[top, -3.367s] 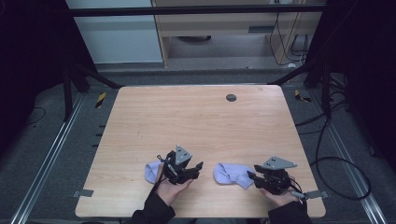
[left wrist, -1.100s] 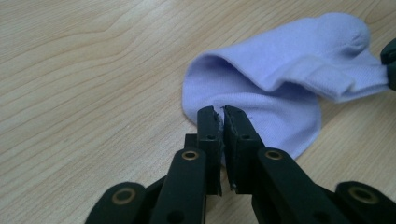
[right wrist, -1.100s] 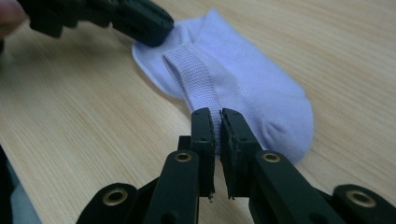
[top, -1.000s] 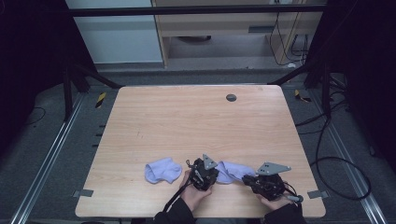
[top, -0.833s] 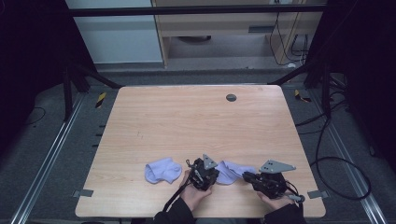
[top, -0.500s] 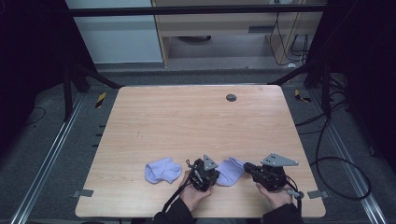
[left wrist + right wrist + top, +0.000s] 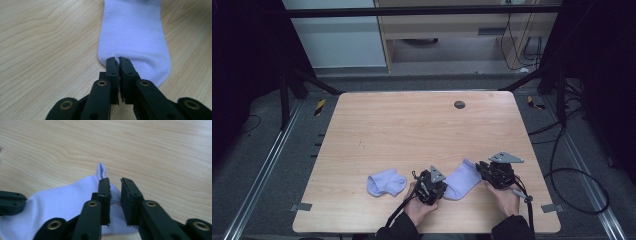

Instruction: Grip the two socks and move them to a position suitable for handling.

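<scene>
A: Looking from the high view first: lying flat on the table (image 7: 412,125) between both tools, the stretched lilac sock (image 7: 462,179); sitting apart to its left, still crumpled, a second lilac sock (image 7: 386,182).

B: Judging progress: flattening of one sock seemingly near done, pairing or folding with the other not yet started. Holding the near end, the left tool (image 7: 438,186); sitting at the far end, the right tool (image 7: 482,169).

A: Switching to the left gripper view: pinching the rounded toe edge of the stretched lilac sock (image 7: 132,37), jaws nearly together, fabric caught at the tips. Not readable from above.

B: Moving to the right gripper view: standing a little apart, having just been opening, the right tool (image 7: 115,182) jaws, with the ribbed cuff lying loose between them, no longer squeezed. Also showing at the left edge, a piece of the left tool (image 7: 11,202).
</scene>
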`<state>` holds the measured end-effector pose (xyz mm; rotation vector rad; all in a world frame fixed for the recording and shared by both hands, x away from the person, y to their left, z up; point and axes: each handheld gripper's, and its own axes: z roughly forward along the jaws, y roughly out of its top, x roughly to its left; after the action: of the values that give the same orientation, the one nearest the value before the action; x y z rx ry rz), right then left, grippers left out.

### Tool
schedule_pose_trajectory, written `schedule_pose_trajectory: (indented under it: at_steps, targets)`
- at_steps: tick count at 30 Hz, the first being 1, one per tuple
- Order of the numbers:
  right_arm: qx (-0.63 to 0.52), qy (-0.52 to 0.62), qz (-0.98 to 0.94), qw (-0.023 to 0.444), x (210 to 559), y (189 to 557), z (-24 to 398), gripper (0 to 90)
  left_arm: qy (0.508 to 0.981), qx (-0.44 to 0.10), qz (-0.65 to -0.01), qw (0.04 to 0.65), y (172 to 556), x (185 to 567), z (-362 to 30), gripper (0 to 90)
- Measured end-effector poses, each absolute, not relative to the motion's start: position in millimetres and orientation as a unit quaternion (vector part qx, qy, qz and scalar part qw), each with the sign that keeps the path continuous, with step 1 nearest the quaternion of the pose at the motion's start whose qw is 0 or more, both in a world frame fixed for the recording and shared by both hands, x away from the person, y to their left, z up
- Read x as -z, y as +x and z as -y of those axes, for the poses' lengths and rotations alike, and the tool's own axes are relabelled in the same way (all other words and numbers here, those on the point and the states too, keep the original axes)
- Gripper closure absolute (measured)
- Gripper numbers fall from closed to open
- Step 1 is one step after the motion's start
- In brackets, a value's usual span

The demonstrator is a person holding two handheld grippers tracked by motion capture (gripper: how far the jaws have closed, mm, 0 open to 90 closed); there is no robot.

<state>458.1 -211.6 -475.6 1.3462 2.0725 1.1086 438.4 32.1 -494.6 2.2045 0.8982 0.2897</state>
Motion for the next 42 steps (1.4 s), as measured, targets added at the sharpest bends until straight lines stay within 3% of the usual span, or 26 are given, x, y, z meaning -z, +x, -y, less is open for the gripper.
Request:
schedule_pose_trajectory:
  at_steps: [4,6,15,26,31,37,42]
  targets:
    - [-0.396,0.477,-0.752,0.224,476.9,459.5,215.7,68.6,0.854,-0.114,-0.352,0.365,438.8,492.4,-34.1,77.3]
    - [-0.398,0.476,-0.749,0.233,476.0,459.4,221.6,64.2,0.849,-0.118,-0.356,0.371,438.1,488.5,-37.0,68.5]
    - [-0.382,0.497,-0.742,0.236,481.2,461.2,243.8,59.6,0.847,-0.115,-0.365,0.368,434.1,486.5,-38.9,59.0]
    - [-0.348,0.498,-0.767,0.206,493.8,464.6,240.8,64.1,0.849,-0.109,-0.374,0.357,435.9,495.3,-36.2,64.5]
    - [-0.337,0.505,-0.771,0.193,499.9,466.0,243.1,67.6,0.851,-0.114,-0.371,0.354,435.0,495.3,-34.0,73.2]
    - [-0.334,0.508,-0.770,0.192,499.3,463.2,238.0,80.8,0.852,-0.112,-0.375,0.349,434.3,495.0,-31.1,85.6]
    - [-0.331,0.513,-0.771,0.181,497.2,463.2,235.0,88.3,0.847,-0.107,-0.380,0.356,435.8,494.7,-32.4,88.5]
